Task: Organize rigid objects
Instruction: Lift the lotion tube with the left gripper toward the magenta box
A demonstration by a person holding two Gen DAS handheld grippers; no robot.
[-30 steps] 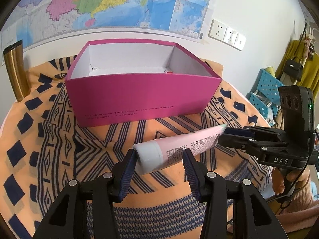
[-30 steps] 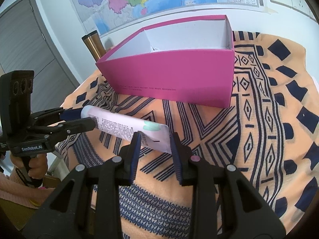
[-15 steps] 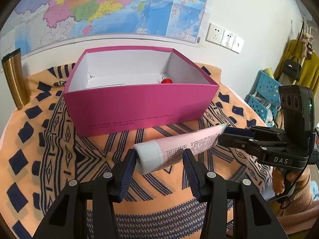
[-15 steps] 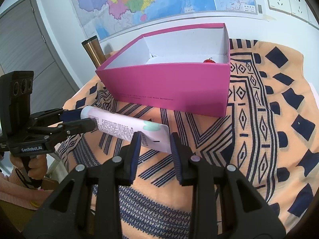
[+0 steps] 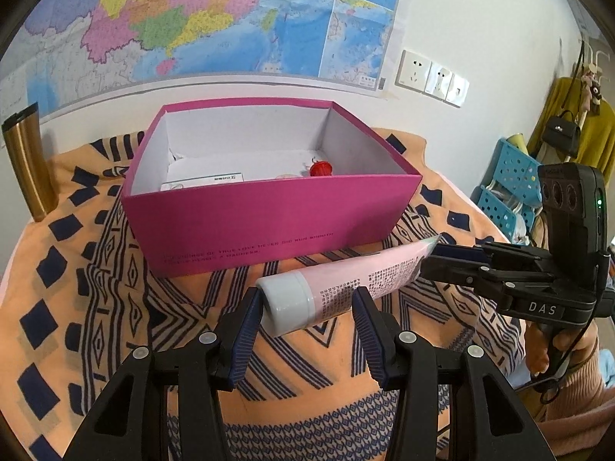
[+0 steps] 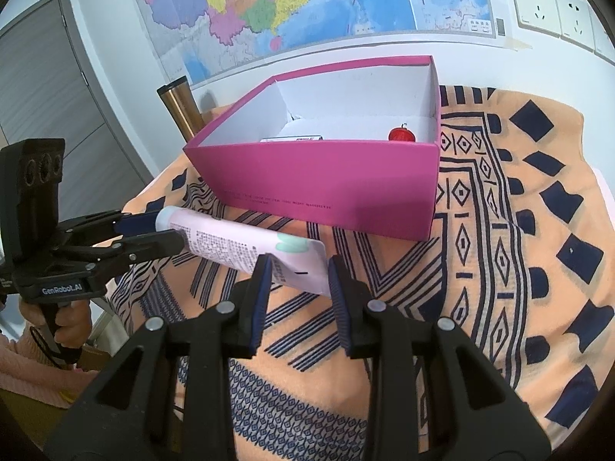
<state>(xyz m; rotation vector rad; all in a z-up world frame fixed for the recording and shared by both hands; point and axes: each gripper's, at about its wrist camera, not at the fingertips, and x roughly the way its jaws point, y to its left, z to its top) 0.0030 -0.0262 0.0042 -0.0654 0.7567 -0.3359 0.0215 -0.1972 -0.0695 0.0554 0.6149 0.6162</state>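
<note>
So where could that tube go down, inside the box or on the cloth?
The tube hangs between both grippers. The box floor is bare at the back, between a small packet and a red thing. The cloth right of the box is bare too.

From my seat both tools look alike: the left gripper [image 5: 307, 303] and the right gripper [image 6: 296, 269] are matte black plastic frames with triangular cut-outs, silver screws at the joints and ribbed dark-blue pads on the fingers [image 5: 246, 330]. Seen from across, the right one carries a black camera block [image 5: 569, 199] with three round lenses, a small green light and white "DAS" lettering, with a thin black cable looping under its handle. The left one reads "GenRobot.AI" in white. I see a pink ribbed knit sleeve [image 5: 576, 395] at the wrist.
</note>
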